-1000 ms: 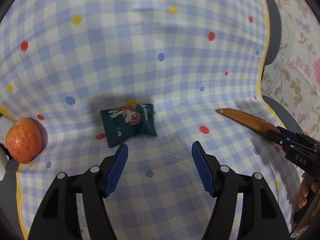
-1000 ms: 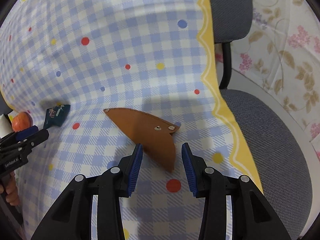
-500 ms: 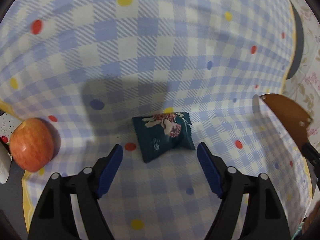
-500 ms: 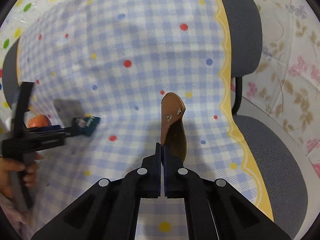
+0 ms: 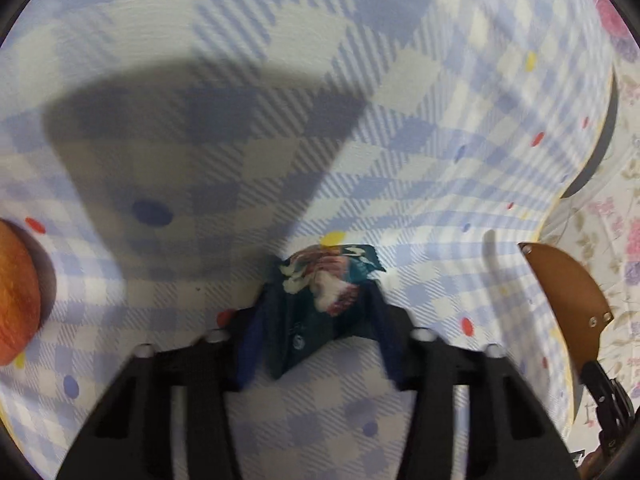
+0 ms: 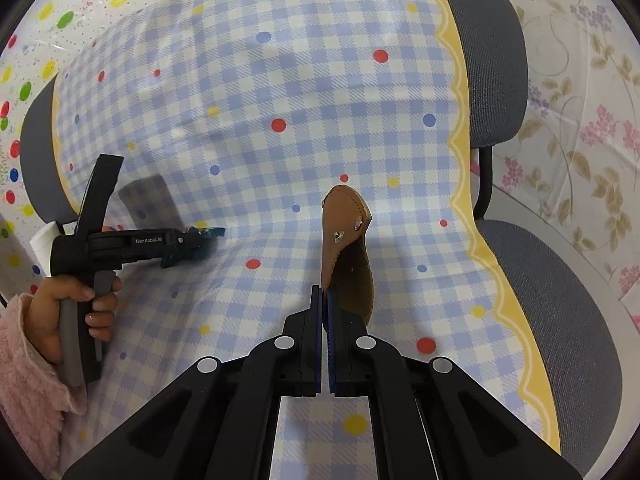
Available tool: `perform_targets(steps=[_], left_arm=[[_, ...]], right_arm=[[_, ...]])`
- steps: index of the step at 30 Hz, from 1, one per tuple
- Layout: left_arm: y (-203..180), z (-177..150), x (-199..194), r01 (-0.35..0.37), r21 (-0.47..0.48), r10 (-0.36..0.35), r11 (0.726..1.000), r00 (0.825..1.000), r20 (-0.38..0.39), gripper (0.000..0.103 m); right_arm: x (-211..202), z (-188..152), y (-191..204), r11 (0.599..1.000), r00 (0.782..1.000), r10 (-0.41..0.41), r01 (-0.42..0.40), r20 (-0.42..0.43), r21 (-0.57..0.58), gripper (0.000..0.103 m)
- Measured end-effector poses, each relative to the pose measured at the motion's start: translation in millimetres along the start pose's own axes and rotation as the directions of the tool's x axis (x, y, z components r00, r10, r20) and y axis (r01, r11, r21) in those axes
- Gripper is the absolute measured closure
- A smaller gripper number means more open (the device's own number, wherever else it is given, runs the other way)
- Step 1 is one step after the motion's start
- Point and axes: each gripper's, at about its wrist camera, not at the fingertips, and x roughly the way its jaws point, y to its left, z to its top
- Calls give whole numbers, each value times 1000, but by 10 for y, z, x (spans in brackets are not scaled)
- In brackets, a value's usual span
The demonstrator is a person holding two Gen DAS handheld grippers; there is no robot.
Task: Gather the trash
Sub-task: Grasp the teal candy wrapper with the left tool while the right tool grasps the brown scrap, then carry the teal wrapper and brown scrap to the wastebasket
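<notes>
A dark teal snack wrapper (image 5: 320, 304) lies on the blue checked tablecloth (image 5: 280, 100), crumpled between the blue pads of my left gripper (image 5: 316, 320), which is shut on it. In the right wrist view the left gripper (image 6: 188, 246) holds the wrapper (image 6: 206, 236) low over the cloth. My right gripper (image 6: 325, 304) is shut on a brown leather pouch (image 6: 346, 248) and holds it upright above the cloth. The pouch also shows in the left wrist view (image 5: 568, 300) at the right.
A red apple (image 5: 16, 296) sits at the left edge of the table. Grey chairs (image 6: 552, 280) stand along the right side and one (image 6: 36, 152) at the far left. A floral cover (image 6: 580, 80) lies beyond.
My left gripper has dropped onto the wrapper and closed on it. My right gripper has lifted the pouch a little higher.
</notes>
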Motion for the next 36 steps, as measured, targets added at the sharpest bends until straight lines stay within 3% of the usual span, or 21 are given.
perform_targets(steps=[2,3,4,11,17,28,36], left_arm=[[-42,-84,-112,5,21,-5,1000,1000,24,78],[-79,-151,-193,6,32,-7,999,999,40,89],[-112,-228,-301,3,47,-6,999,998,66,92],[-608,-760,-942,11,181,-45,983,983,180,94],[-949,-1280,-1306,14,293,-84,956,970,227,94],[-1514,-2066,-1524,129,424,-224,896,957,182,94],[-2094,-2579,-1563,225,539,-324,812,941,95,94]], right_arm=[[-61,-27,20,1000,1000,2,-2,4,0,101],[-91,-37,27,1000,1000,2,-2,6,1,101],[-151,-62,39,1000,1000,2,-2,11,3,101],[-479,-258,79,1000,999,2,-3,33,30,100],[-792,-517,99,998,999,0,-3,42,60,100],[-1420,-1089,-48,992,998,-48,42,47,118,100],[-1900,-1604,-301,975,990,-139,132,28,180,100]])
